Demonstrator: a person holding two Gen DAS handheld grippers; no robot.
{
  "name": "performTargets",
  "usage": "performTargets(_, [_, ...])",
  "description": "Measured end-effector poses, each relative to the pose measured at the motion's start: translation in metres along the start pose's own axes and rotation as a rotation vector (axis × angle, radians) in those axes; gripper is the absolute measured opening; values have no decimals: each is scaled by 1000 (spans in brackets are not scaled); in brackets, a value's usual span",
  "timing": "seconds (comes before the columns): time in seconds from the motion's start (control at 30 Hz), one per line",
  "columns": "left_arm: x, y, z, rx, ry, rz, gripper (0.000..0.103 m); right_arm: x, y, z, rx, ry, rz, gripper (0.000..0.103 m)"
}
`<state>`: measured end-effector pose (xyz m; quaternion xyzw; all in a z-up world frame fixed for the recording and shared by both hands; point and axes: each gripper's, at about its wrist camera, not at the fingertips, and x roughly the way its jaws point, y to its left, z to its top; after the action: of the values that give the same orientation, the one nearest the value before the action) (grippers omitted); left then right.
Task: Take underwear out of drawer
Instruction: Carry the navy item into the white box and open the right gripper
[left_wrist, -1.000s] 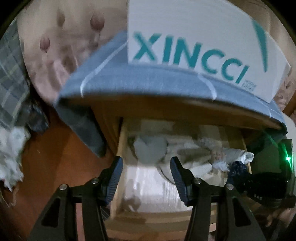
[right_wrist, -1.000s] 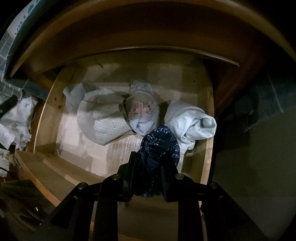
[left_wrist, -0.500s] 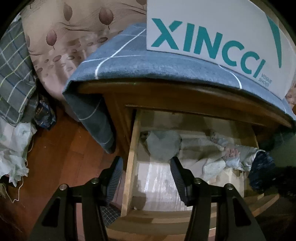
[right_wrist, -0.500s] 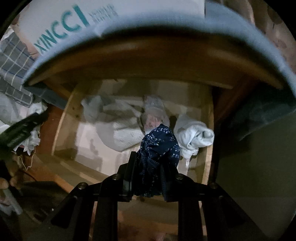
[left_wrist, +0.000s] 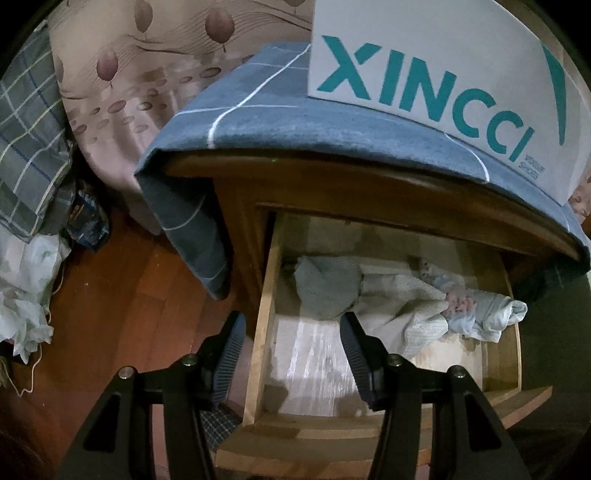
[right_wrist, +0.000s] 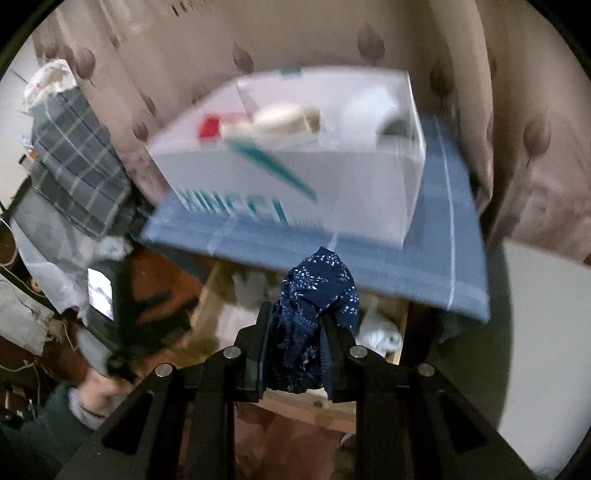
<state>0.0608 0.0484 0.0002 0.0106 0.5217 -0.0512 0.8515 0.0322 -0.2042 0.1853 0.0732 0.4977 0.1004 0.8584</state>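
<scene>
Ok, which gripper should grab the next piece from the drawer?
Left. The left gripper is open and empty, over the drawer's left wall, with the grey garment just ahead. The right gripper is shut on the navy underwear, lifted out toward the shoebox.

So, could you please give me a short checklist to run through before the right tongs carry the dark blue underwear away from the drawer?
1. Grip: right tongs shut on the dark blue underwear, cloth bunched between the fingers. Ok.
2. Garment out of the drawer: in the left wrist view no blue cloth lies inside. Ok.
3. Snagging: whether the hanging part touches the drawer edge is blurred. Cannot tell.
4. Left tongs: open, holding nothing, hovering over the drawer's left wall. Ok.
5. Other clothes: grey garment and white bundle lie in the drawer, not dragged along. Ok.
6. Landing spot: none shows clearly. Cannot tell.
</scene>
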Motion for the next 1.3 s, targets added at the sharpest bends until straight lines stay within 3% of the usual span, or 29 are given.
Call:
performTargets(0.23, [-4,5,0,-18,-5,-15,55,-31,18,70,-37,-108,-38,21])
performTargets(0.37, [-5,4,1,-14,-10,-15,55,-20,22,111,-34,-137,-70,21])
performTargets(0.53, [-3,4,1,-23,-8,-16,55,23,22,141,-17,-103,-92,22])
performTargets(0.9, [-1,-2,3,21,-13,-2,55,100,7,136,-4,22,-147,23])
performTargets(1.23, [3,-4,2,36,6,9,55,100,4,136,12,15,-149,34])
performTargets(1.3, [4,-4,2,40,8,15,55,95,6,136,8,2,-147,42])
